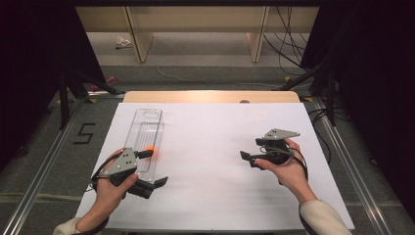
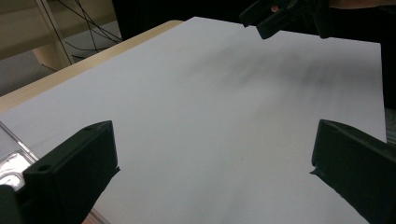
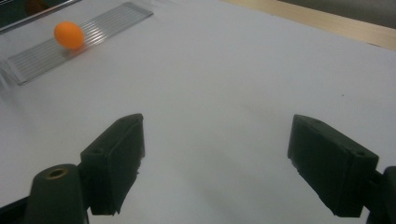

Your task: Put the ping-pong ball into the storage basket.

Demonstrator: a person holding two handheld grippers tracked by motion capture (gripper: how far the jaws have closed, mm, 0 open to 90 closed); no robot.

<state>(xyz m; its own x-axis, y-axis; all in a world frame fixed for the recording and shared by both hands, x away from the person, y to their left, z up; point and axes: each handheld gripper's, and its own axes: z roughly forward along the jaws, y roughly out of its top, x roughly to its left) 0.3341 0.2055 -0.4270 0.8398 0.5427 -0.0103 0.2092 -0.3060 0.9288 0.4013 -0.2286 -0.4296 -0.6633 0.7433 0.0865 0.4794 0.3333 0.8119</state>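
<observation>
The orange ball (image 1: 149,150) lay in the clear ribbed tray (image 1: 147,122), toward the tray's near half, on the left side of the white table (image 1: 215,161). In the right gripper view the ball (image 3: 68,35) sat on the ridges, touching nothing else. My left claw (image 1: 150,168) rested at the tray's near end, one jaw just beside the ball, the other nearer me on the table; its jaws stood wide apart and gripped nothing. My left hand (image 1: 110,188) held it from the near edge. My right claw (image 1: 250,152) was well apart, on the right side of the table, also released, with bare table between its jaws. My right hand (image 1: 288,171) held it.
</observation>
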